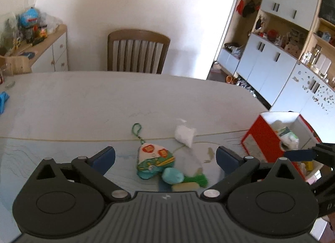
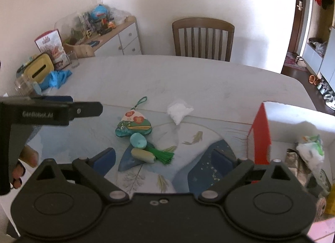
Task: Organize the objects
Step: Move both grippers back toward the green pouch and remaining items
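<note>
A plush sachet charm with a green loop lies on the table. A teal bead, a cream bead and a green tassel trail from it. A small white plastic bag lies just beyond. My left gripper hangs open over the charm, nothing between its pads. My right gripper is open too, just short of the tassel. A red-and-white open box with packets inside stands at the right.
A wooden chair stands at the table's far side. At the far left of the table are a blue cloth, a yellow tissue box and a glass. A cluttered sideboard and white cabinets line the walls.
</note>
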The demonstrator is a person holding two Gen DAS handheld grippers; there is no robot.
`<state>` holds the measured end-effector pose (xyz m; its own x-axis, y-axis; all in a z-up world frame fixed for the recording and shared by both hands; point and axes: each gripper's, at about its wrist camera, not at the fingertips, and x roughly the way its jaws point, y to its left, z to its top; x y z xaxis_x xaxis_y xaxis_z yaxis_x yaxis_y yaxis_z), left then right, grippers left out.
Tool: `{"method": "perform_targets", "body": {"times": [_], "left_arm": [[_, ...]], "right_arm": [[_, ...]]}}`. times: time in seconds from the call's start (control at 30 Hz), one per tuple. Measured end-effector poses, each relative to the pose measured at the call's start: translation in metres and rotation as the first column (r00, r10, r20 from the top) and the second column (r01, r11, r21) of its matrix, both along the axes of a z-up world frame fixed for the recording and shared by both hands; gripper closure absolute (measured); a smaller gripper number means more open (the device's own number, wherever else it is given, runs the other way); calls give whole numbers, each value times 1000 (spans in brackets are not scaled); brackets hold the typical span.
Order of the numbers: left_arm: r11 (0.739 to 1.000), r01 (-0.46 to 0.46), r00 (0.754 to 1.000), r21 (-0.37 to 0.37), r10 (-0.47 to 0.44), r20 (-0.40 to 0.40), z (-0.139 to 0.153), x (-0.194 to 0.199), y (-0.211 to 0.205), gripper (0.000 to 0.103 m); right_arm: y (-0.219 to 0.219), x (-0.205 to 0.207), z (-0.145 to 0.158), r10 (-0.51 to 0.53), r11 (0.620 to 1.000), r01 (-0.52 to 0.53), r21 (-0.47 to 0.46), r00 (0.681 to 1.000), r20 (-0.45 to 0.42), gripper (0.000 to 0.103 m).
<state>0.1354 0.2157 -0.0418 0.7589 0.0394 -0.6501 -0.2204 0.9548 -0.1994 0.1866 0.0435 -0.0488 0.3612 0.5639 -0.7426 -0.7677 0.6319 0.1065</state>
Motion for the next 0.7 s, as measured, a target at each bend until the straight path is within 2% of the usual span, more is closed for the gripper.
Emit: {"method": "perform_targets", "body": {"times": [0.1, 0.23, 0.43, 0.57, 0.7], "left_arm": [[1000, -5, 1000, -6, 5, -31, -9, 13, 13, 0], [1000, 6, 998, 23, -4, -68, -21, 33, 21, 0], [999, 23, 994, 35, -19, -105, -42, 60, 22, 0], [998, 35, 988, 46, -28, -149, -57, 76, 20, 0], [999, 39, 983, 36, -32, -179, -72, 90, 23, 0]], "right_arm": [[11, 7, -9, -4, 1000, 4, -14, 1000, -6, 6], [26, 14, -20, 9, 999, -10, -37, 1000, -14, 6], [52, 7, -48, 42, 995, -47, -85, 998, -52, 7], [68, -3, -68, 55, 992, -64, -107, 994, -90, 9], [80, -2, -81, 19, 994, -32, -109, 992, -121, 14]]}}
